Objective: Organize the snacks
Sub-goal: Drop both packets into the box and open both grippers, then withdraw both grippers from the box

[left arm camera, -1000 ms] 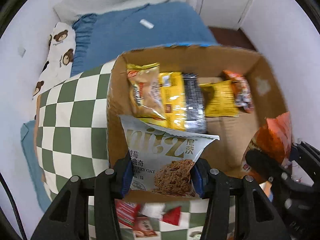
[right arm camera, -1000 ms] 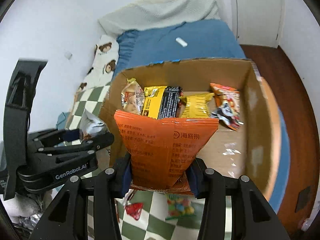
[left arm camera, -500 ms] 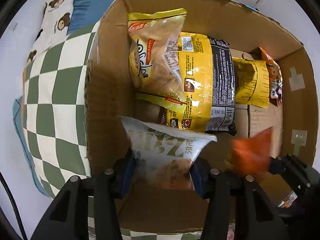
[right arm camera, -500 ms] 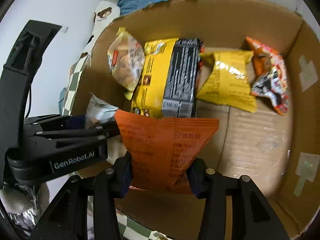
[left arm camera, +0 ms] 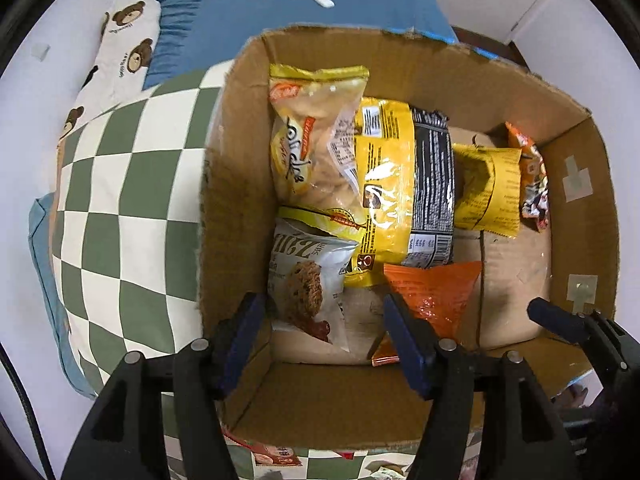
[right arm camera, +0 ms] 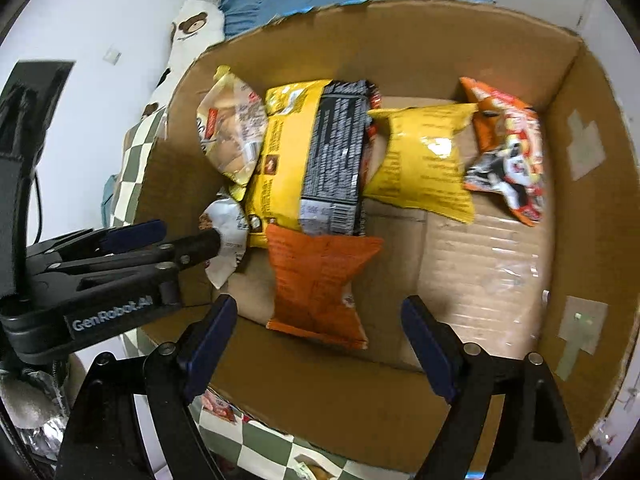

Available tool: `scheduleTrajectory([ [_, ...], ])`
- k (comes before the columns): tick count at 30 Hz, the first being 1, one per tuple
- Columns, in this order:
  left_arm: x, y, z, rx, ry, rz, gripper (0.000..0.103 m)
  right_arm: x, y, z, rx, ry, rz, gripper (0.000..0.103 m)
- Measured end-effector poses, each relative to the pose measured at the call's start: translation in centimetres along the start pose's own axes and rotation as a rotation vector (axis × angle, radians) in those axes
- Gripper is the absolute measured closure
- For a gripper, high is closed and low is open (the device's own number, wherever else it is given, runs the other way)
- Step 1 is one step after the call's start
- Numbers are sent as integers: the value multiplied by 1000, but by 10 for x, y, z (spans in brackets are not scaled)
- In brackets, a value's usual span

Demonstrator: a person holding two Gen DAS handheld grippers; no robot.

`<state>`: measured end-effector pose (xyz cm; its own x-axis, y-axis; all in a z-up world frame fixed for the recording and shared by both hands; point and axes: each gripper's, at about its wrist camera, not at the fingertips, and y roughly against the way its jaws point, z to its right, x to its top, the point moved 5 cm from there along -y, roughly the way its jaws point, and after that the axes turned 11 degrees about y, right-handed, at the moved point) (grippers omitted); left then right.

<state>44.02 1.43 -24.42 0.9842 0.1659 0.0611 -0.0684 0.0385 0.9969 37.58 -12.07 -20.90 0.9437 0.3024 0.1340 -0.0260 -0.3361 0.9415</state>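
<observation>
Inside the brown cardboard box (right arm camera: 592,208), a silver cookie packet (left arm camera: 308,284) and orange foil packet (right arm camera: 320,280) lie dropped — left gripper (left arm camera: 324,332) and right gripper (right arm camera: 320,336), jaws just spread, empty; loose snacks remain outside.

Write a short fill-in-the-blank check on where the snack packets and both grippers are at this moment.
1. The silver-white cookie packet lies inside the brown cardboard ____.
2. The orange foil packet lies free between the right gripper's ____ jaws.
3. The left gripper hangs over the ____ packet, jaws apart.
4. The cardboard box rests on a green-and-white ____ cloth.

Missing words: box; open; cookie; checkered
</observation>
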Motion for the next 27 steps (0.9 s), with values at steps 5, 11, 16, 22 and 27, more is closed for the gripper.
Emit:
scheduleTrajectory([
  [5, -8, 22, -4, -34, 26, 78, 42, 0, 16, 11, -46, -23, 33, 16],
  [11, -21, 59, -9, -66, 44, 230, 42, -9, 50, 19, -132, -28, 119, 17],
  [16, -36, 95, -11, -82, 33, 369, 42, -17, 86, 14, -205, -20, 235, 16],
  [22, -63, 123, -14, -100, 23, 464, 42, -34, 122, -2, -235, -14, 340, 16],
  [27, -85, 126, -21, -105, 11, 482, 20, -56, 143, -16, -212, -19, 393, 16],
])
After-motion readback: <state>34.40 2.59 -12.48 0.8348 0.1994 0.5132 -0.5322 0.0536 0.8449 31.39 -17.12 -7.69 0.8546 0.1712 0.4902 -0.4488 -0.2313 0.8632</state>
